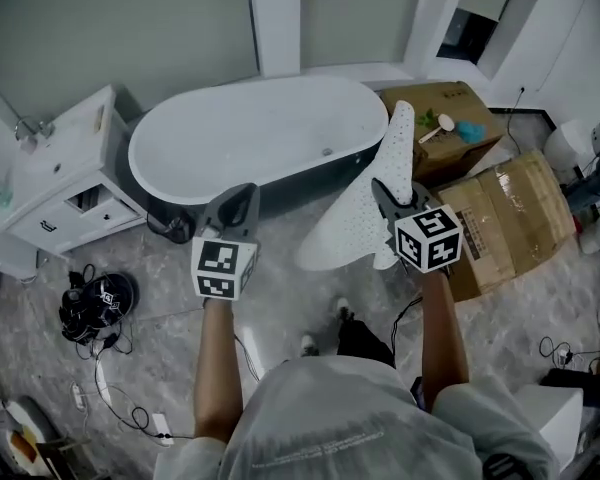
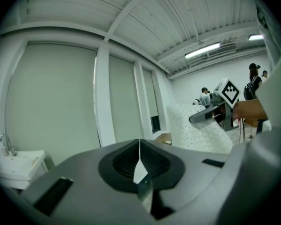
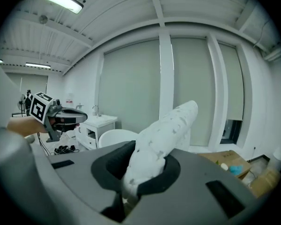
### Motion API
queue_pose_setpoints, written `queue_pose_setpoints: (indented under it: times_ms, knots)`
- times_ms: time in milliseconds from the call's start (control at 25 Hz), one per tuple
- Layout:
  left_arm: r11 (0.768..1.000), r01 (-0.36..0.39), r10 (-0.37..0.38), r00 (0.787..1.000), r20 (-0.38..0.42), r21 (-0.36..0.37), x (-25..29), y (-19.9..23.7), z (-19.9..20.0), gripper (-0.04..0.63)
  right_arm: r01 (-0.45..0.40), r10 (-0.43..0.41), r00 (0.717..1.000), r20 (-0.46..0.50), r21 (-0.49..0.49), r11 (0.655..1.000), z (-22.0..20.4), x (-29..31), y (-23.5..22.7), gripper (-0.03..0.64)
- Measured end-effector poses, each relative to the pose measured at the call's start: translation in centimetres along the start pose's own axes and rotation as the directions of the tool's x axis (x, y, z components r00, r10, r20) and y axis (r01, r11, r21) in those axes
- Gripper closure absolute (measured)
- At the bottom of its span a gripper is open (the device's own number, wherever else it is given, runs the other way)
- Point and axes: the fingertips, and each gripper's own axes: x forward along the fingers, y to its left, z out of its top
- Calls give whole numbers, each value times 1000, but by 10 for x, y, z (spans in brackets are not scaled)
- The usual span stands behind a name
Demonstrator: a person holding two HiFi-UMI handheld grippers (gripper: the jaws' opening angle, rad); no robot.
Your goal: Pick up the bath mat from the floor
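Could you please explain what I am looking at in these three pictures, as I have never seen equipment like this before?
There is no robot here. A person holds a two-jaw gripper in each hand, and each gripper carries a cube with square markers.

The head view comes from a camera on the person's head, looking steeply down at a bathroom floor. On it stand a white bathtub, a sink cabinet and cardboard boxes, and a tangle of cables lies there too. The other two pictures come from cameras riding on the grippers, each looking along its own jaws.

The right gripper is clamped on a white dotted bath mat, held up in front of the bathtub. The left gripper has its jaws together. A thin pale sliver shows at their seam; I cannot tell what it is.
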Motion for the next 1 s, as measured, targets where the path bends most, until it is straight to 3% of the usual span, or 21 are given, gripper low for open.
queue_pose_setpoints:
  times_ms: [280,560,1000]
  knots:
    - [998,19,-27,993,115,64,-27,-11,64,575,4,2,997,79,-85,996,60,-36,18,580]
    - [992,60,-74,989,128,109,-39,-28,93,576,11,5,994,113,-137,991,86,-60,30,580]
    - [992,81,-92,989,116,99,-43,-38,86,575,-10,24,996,92,-155,988,78,-67,40,580]
